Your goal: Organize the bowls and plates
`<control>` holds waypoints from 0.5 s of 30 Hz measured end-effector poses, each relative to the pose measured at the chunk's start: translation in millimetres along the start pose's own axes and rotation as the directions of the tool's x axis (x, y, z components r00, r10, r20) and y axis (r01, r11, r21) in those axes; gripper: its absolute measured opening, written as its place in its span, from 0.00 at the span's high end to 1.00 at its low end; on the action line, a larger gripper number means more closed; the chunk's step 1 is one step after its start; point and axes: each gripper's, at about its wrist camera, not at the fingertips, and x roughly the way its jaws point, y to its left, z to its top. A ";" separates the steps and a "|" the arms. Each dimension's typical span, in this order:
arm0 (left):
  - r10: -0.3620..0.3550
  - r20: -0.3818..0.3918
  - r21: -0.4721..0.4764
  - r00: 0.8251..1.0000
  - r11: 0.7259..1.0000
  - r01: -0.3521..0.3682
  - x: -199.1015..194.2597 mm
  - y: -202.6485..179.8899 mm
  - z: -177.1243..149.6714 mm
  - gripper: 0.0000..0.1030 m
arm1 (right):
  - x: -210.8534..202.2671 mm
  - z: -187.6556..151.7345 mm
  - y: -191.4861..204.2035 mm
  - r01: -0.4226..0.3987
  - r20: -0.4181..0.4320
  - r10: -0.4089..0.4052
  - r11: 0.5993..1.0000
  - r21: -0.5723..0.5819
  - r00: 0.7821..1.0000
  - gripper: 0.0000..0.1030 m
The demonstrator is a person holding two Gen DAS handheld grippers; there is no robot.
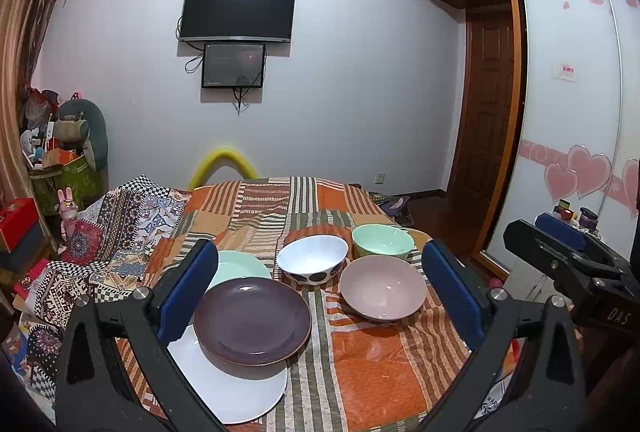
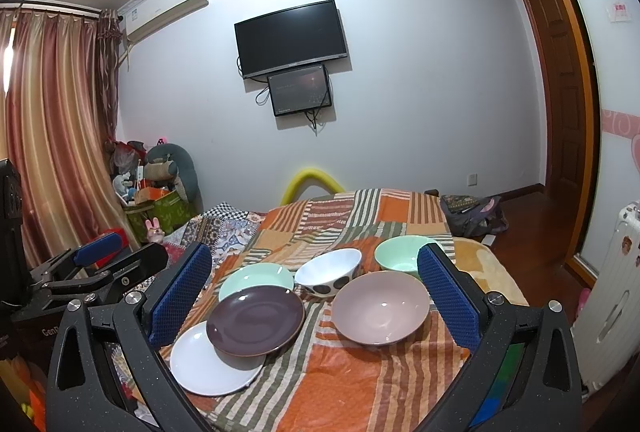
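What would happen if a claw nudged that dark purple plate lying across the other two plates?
The dark purple plate rests on the white plate and the mint plate, so it might slide or rock. It looks glossy, probably slippery. It seems rigid, likely breakable.

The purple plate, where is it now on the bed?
The purple plate lies at the left of the dishes in both views, overlapping the white plate nearer the cameras and the green plate behind it; neither gripper touches it.
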 end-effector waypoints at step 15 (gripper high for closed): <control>-0.005 -0.004 -0.003 1.000 1.000 0.005 1.1 -0.9 -0.2 0.00 | -0.3 -1.5 -1.0 -0.003 -0.005 0.003 1.000 0.001 1.000 0.00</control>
